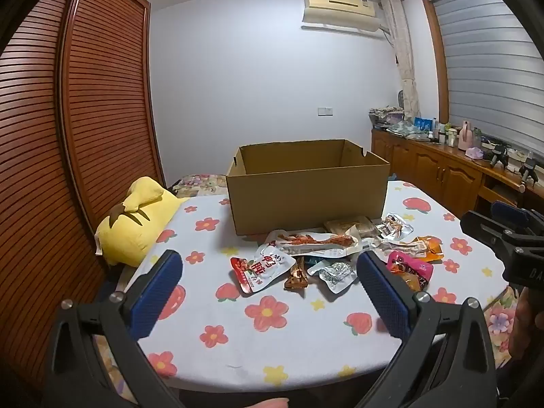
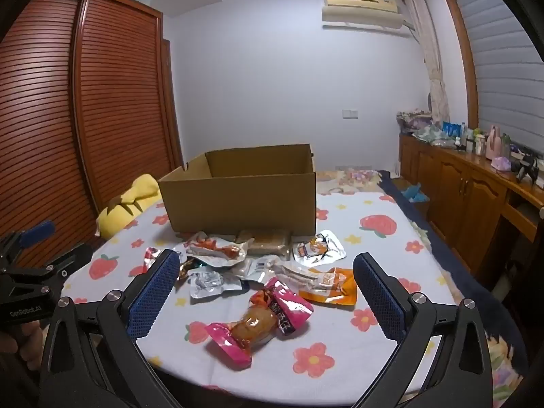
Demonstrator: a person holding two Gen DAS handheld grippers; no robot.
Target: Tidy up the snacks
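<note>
An open cardboard box (image 1: 307,190) stands on a flower-print table (image 1: 272,340); it also shows in the right wrist view (image 2: 238,200). Several snack packets lie in a loose pile in front of it: a red-white packet (image 1: 260,268), a long chicken-foot packet (image 1: 316,241), a pink packet (image 2: 263,319) and an orange packet (image 2: 329,285). My left gripper (image 1: 268,282) is open and empty, held above the table short of the pile. My right gripper (image 2: 265,287) is open and empty, above the pink packet. Each gripper shows at the edge of the other's view.
A yellow plush pillow (image 1: 136,224) lies at the table's left edge beside a slatted wooden wardrobe (image 1: 85,119). A wooden sideboard (image 2: 476,197) with bottles and clutter runs along the right wall. A bed with a floral cover (image 2: 357,178) lies behind the table.
</note>
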